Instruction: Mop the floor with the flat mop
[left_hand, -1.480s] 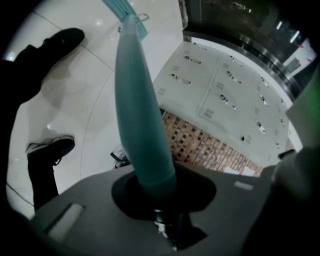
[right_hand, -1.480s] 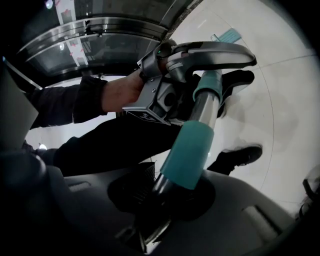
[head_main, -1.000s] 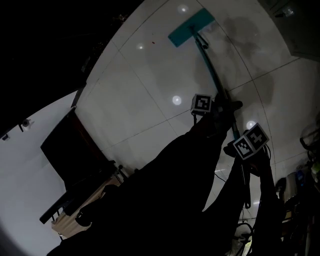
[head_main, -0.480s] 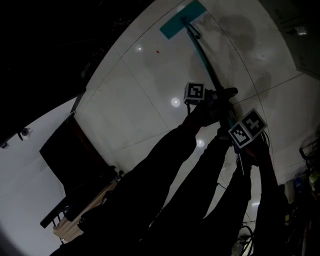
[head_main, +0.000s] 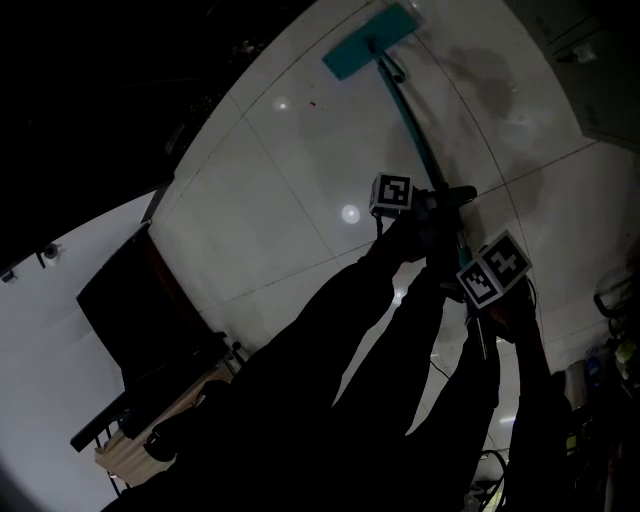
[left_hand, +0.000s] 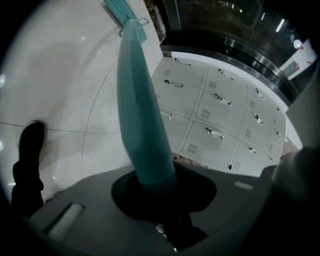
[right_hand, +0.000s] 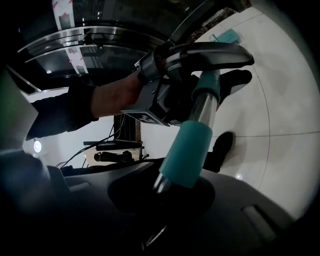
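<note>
The flat mop's teal head (head_main: 368, 40) lies on the white tiled floor (head_main: 270, 200) far ahead. Its teal handle (head_main: 410, 120) runs back to my grippers. My left gripper (head_main: 438, 203) is shut on the handle, higher up the shaft. In the left gripper view the handle (left_hand: 140, 110) rises from the left gripper (left_hand: 150, 186) toward the mop head (left_hand: 121, 12). My right gripper (head_main: 472, 297) is shut on the handle's near end. In the right gripper view the right gripper (right_hand: 167, 192) clamps just below the teal grip sleeve (right_hand: 191, 150), with the left gripper (right_hand: 165, 102) ahead.
A dark desk (head_main: 150, 310) with gear stands at the left. A wall of lockers (left_hand: 220, 120) lies to the right of the mop. A damp grey patch (head_main: 490, 85) marks the floor. A person's black shoe (left_hand: 30, 145) is beside the handle. Cables and clutter (head_main: 600, 370) sit at the lower right.
Over the second, the mop head slid away and to the left on the floor, then stayed nearly still. Both grippers kept their hold and shifted slightly back along with the handle.
</note>
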